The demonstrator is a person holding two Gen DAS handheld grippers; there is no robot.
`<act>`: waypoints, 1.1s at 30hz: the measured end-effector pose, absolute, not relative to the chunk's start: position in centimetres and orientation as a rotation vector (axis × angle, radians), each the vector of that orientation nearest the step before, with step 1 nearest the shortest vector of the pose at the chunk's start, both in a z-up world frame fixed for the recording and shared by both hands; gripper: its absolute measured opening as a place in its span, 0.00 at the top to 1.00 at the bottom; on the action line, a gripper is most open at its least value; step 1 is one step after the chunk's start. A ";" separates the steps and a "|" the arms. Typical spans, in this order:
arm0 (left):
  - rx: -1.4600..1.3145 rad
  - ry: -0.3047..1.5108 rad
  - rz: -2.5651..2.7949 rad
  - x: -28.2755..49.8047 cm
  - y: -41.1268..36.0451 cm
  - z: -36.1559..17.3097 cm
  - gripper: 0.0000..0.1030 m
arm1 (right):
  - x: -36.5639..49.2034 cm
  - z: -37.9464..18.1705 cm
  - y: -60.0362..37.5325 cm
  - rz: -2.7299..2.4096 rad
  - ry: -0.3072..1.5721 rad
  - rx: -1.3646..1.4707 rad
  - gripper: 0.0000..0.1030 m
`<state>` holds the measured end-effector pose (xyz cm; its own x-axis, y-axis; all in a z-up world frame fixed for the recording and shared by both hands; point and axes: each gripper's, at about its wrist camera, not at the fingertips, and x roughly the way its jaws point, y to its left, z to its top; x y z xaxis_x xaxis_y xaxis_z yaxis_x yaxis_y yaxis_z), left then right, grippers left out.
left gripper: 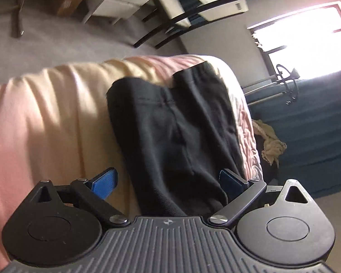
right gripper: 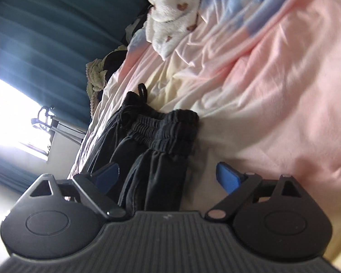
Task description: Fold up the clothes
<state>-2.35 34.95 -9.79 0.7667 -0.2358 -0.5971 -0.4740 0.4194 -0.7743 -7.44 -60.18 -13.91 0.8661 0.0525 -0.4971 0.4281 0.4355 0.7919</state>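
Left wrist view is smeared with blur, so we cannot read the furniture beyond our left claw (left gripper: 168, 179); its blue pads stand apart, holding nothing. Black trousers (left gripper: 175, 136) lie just ahead of it, their near end hidden under the claw body. From the right wrist, our right claw (right gripper: 167, 177) gapes wide and empty, the trousers' gathered waistband (right gripper: 168, 127) just ahead between its pads. They rest on a rumpled pink-and-cream sheet (right gripper: 272, 91). Teal curtains (right gripper: 45, 34) flank a blown-out window (left gripper: 304, 38).
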 end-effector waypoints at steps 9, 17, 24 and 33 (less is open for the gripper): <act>-1.129 0.734 0.189 1.3 33.3 -11.7 0.28 | -3.6 -15.3 -59.9 -0.259 0.483 1.092 0.43; -1.113 0.734 0.305 -0.4 34.1 -8.4 0.95 | -4.9 -13.4 -58.4 -0.352 0.357 1.106 0.83; -1.107 0.612 0.202 -2.8 33.9 -2.7 0.95 | -10.0 -6.8 -57.7 -0.292 0.200 1.114 0.86; -1.184 0.594 0.208 -4.5 36.2 -2.7 0.95 | -17.0 -7.9 -57.4 -0.337 0.189 1.181 0.87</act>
